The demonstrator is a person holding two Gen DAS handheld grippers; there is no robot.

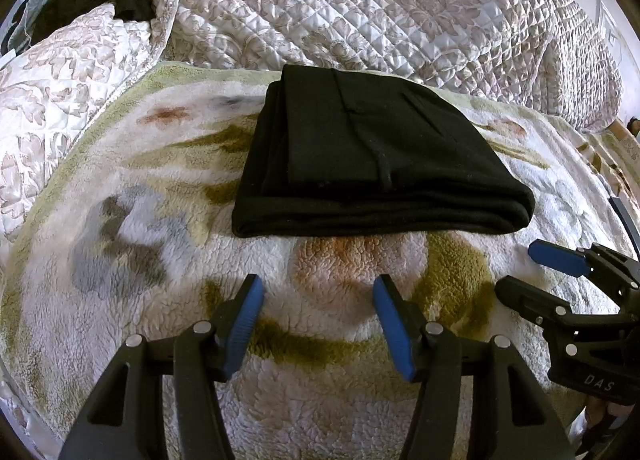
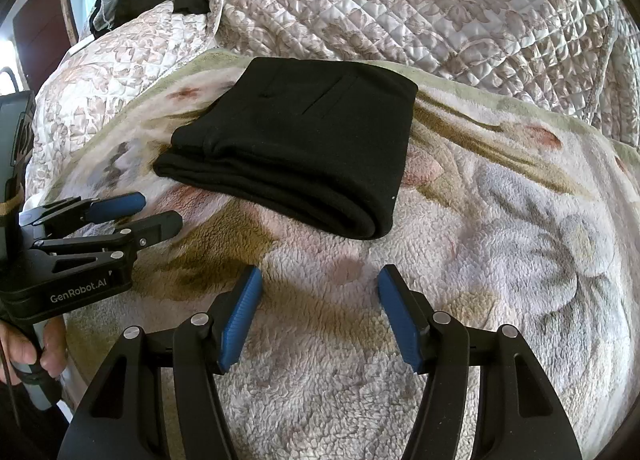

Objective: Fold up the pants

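pants [image 1: 376, 152] lie folded in a compact black stack on the fleece blanket [image 1: 160, 268] over the bed, ahead of both tools. we hold the left tool [image 1: 318, 324] and right tool [image 2: 320, 316] with fingers apart, gripping nothing, clear of the cloth. we judge the fold complete or nearly so. for a good finish, we check that the layered edges sit flush, press only lightly, and avoid dragging the stack across the fleece.
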